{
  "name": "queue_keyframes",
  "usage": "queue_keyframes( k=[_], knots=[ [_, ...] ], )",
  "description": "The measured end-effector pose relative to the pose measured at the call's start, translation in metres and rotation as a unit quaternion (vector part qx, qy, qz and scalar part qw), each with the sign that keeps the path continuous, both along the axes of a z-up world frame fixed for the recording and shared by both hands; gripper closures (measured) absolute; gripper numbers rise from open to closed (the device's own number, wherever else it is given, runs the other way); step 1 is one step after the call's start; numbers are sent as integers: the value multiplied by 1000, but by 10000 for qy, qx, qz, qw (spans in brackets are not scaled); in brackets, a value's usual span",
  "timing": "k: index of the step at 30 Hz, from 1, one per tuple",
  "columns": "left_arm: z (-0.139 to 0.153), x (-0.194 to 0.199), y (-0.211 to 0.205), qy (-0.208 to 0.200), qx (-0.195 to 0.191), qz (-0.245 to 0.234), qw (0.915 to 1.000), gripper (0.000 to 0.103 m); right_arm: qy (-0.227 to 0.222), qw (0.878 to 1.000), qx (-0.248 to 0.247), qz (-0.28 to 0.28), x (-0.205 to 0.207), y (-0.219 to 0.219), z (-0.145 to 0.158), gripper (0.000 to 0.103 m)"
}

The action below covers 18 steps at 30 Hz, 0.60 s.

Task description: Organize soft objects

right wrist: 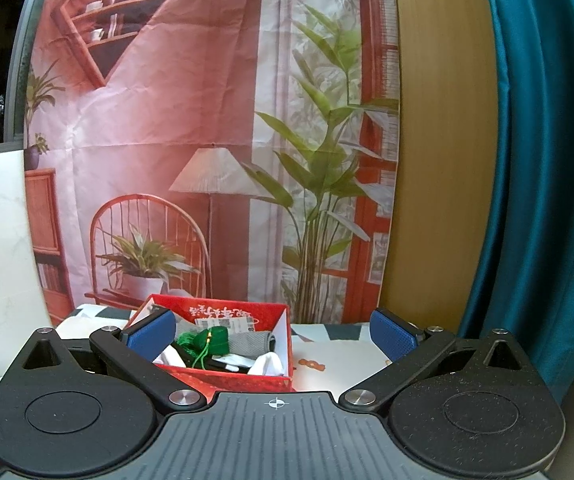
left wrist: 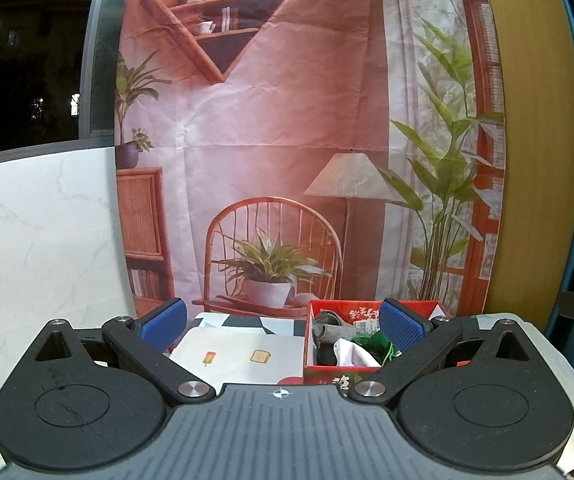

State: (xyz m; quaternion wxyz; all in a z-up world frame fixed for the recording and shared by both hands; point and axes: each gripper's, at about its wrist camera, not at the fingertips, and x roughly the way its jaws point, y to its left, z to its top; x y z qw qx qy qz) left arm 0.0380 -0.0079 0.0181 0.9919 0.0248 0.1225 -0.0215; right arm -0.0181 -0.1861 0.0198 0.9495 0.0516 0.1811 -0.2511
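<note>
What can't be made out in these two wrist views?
- Red box bottom layer: both views, hidden under the piled cloths.
- Black item in the box: left view, too dark to identify.
- Near tabletop: both views, blocked by the gripper bodies.
- Orange print on the table cover: right view, too small.

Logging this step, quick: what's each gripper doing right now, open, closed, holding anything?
Left gripper: open, holding nothing.
Right gripper: open, holding nothing.
</note>
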Motion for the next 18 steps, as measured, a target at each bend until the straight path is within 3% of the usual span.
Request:
queue_keyframes(
  k=[18],
  knots=[
    [2,-1,-2,13,-18,58,10000,0,21,10000,-10,15,0,-2,-1,0]
  ],
)
